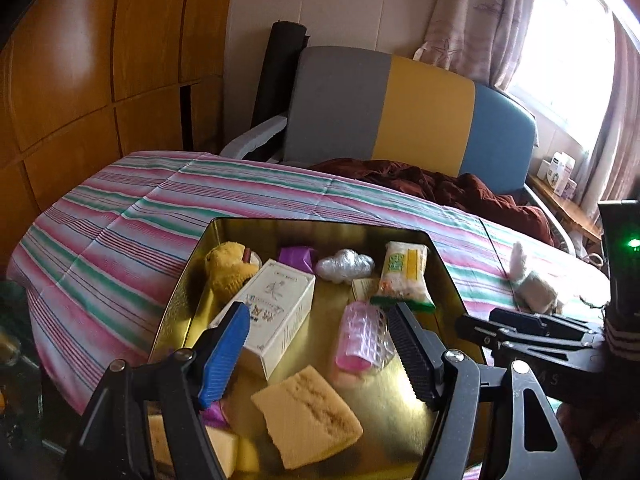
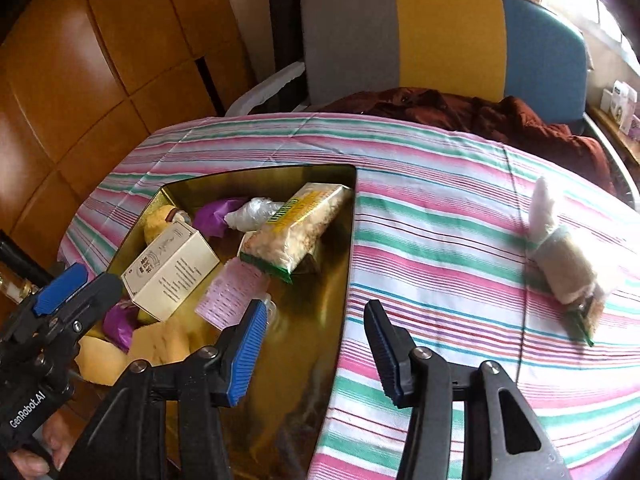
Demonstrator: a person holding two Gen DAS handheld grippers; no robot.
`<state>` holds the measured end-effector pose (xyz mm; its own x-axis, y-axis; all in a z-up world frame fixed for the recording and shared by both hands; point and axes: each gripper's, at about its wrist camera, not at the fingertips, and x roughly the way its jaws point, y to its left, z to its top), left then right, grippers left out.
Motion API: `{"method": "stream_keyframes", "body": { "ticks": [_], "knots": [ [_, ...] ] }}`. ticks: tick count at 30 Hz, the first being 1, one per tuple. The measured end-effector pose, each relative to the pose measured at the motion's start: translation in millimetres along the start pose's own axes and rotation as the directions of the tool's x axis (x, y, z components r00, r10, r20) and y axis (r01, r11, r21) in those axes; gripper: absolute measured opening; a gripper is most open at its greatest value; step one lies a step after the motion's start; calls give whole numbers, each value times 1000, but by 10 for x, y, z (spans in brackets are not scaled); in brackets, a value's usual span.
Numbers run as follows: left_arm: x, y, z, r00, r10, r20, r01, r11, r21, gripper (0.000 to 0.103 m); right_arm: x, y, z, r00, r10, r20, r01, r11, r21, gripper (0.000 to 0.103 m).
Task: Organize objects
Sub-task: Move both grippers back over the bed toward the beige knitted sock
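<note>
Bedroom-like corner w/ orange wood panelling point(image 1: 72, 80), sunlit curtained window point(image 1: 560, 48) at rt. Round table under pink-green-white striped cloth point(image 2: 440, 208); behind it a chair w/ grey-yellow-blue back point(image 1: 408, 108), dark red garment point(image 1: 448, 184) heaped on the seat.

On the cloth, toward the left: shiny gold metal tray point(image 1: 360, 232) w/ angled corners. Inside, far end: yellow plush toy point(image 1: 228, 268), purple wrapper point(image 1: 296, 258), silvery foil-wrapped lump point(image 1: 344, 266), clear snack packet w/ green-yellow label point(image 1: 404, 276) leaning on the rt wall. Middle: cream cardboard box w/ printed text point(image 1: 276, 312) lying flat, pink bumpy plastic roller point(image 1: 360, 336) just beside it. Near end: tan sponge wedge point(image 1: 308, 420), more yellow sponge pieces point(image 1: 224, 444) at the near-left corner.

Outside the tray, well to the rt on the cloth: small clear-wrapped beige snack bundle point(image 2: 564, 256), lying tilted, alone.

Left gripper point(image 1: 320, 356) over the near half of the tray, jaws apart, nothing clamped; box and roller seen between the blue and black pads.

Right gripper point(image 2: 316, 356) above the tray's rt edge, jaws parted and empty, not yet at the bundle. Hand point(image 2: 44, 448) partly seen bottom-left in the rt wrist view, on the left tool's handle.
</note>
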<state>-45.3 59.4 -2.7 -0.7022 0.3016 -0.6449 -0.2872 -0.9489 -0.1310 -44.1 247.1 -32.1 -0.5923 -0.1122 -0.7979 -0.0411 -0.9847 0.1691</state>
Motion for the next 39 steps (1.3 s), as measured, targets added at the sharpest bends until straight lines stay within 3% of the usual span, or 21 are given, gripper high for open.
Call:
{"method": "stream_keyframes", "body": {
  "ticks": [8, 16, 18, 22, 26, 39],
  "knots": [
    [-53, -108, -133, 1000, -5, -21, 5, 999, 37, 72, -185, -61, -137, 998, -45, 41, 45, 999, -15, 52],
    [-71, -255, -187, 999, -26, -28, 28, 997, 77, 73, -291, -60, -246, 994, -82, 67, 86, 995, -53, 63],
    [-70, -289, -203, 999, -24, -34, 27, 996, 86, 73, -303, -72, -266, 994, -84, 70, 88, 995, -55, 73],
    [-59, -343, -232, 999, -19, -46, 23, 995, 100, 73, -309, -136, -283, 993, -90, 71, 93, 995, -39, 75],
    [-56, -418, -250, 998, -22, -52, 28, 993, 119, 77, -311, -250, -307, 993, -99, 63, 101, 995, -23, 85],
    [-24, -673, -304, 995, -50, -82, 65, 980, 189, 84, -416, -941, -288, 977, -209, 46, 207, 977, 49, 89]
  ]
}}
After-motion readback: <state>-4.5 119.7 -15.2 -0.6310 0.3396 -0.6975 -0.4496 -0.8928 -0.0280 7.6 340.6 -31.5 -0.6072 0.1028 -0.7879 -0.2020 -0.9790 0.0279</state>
